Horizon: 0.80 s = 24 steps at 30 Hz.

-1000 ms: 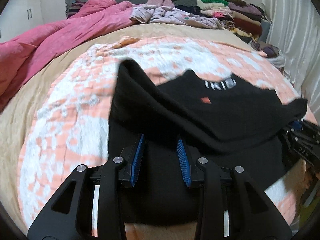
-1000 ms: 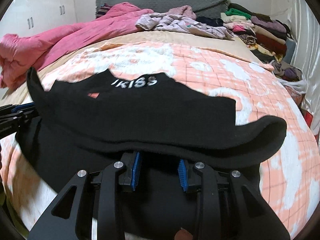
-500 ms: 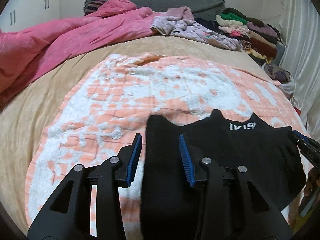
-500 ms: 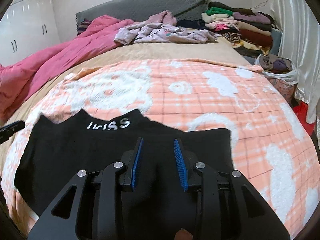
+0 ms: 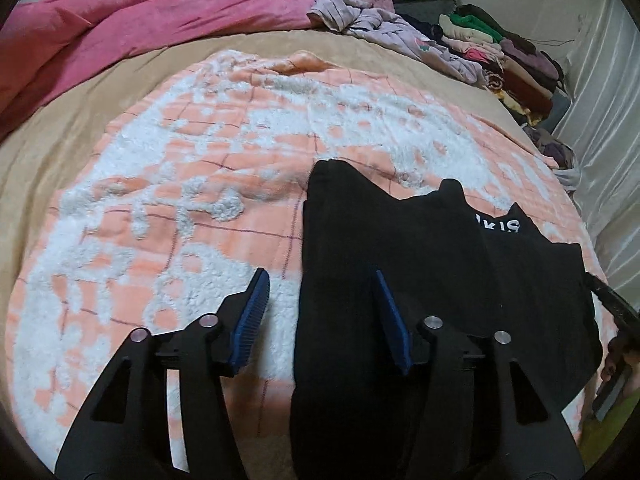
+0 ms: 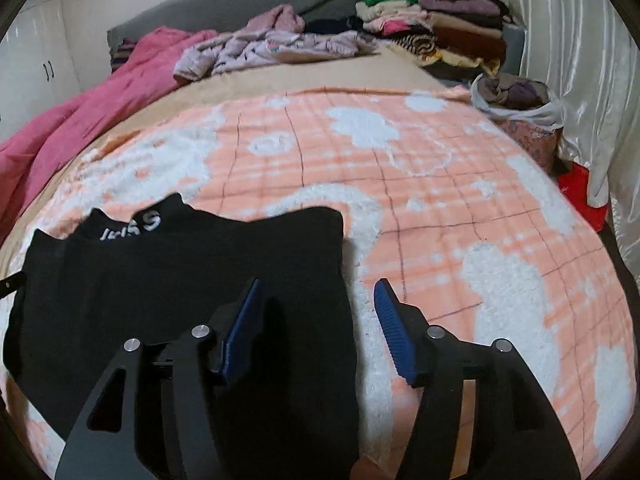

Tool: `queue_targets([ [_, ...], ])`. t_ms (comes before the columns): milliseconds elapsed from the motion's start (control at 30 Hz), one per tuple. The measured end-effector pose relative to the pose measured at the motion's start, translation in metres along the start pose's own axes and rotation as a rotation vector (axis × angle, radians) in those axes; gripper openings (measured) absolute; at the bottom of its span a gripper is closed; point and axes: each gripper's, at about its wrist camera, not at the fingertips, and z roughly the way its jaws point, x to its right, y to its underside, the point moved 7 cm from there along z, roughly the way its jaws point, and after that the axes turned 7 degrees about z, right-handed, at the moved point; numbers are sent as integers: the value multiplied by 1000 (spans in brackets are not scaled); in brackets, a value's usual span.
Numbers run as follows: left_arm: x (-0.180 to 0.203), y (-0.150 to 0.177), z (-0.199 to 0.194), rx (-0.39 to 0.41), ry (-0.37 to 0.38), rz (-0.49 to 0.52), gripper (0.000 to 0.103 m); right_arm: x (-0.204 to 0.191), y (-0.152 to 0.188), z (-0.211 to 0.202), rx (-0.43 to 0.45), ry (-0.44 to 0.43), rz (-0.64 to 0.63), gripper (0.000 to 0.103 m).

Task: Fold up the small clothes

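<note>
A black top (image 5: 420, 280) with white lettering at its collar lies flat on the peach-and-white fleece blanket (image 5: 200, 200) that covers the near part of the bed, doubled over on itself so that the neck shows at the far edge. The left gripper (image 5: 320, 312) hangs over the garment's left edge: its jaws have just been opening and now stand apart, one blue pad over the bare blanket and the other over the black cloth, pressing on nothing. The right gripper (image 6: 316, 320) mirrors it at the opposite edge, its jaws likewise just opened and gripping nothing, the cloth's border running between them. This spacing, one tool at each side, suits carrying a fold across evenly and letting it drop square; the release suggests that one fold is laid and another is still due. At the head of the bed lie a pink duvet (image 6: 80, 128), loose lilac clothes (image 6: 272, 48) and a stack of folded garments (image 6: 440, 28), probably the finished pile.
</note>
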Motion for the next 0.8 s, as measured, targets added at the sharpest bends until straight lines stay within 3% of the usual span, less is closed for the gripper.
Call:
queue_targets([
  [100,4,0,7,-9,8,1,46,0,2,15,-41,-25,10,57],
  [133,6,1,9,-6,7,7,39,0,2,19,-46,-27,17,57],
  [167,9,2,9,-1,9,18,29,-1,3,22,-56,-40,22,45],
  [200,11,2,8,5,7,26,13,-3,4,23,-66,-69,33,34],
  [233,13,2,5,18,-9,45,7,-6,4,22,-71,-101,45,21],
  [300,16,-1,-2,51,-27,76,4,-10,2,13,-40,-101,40,10],
  [533,20,-32,-40,187,-76,115,3,-22,-26,-29,125,-91,-30,8],
  [633,17,-33,-32,164,-102,98,3,-14,-28,-19,116,-40,-20,8],
  [800,4,-8,6,64,-160,98,4,-4,0,17,23,55,-41,9],
])
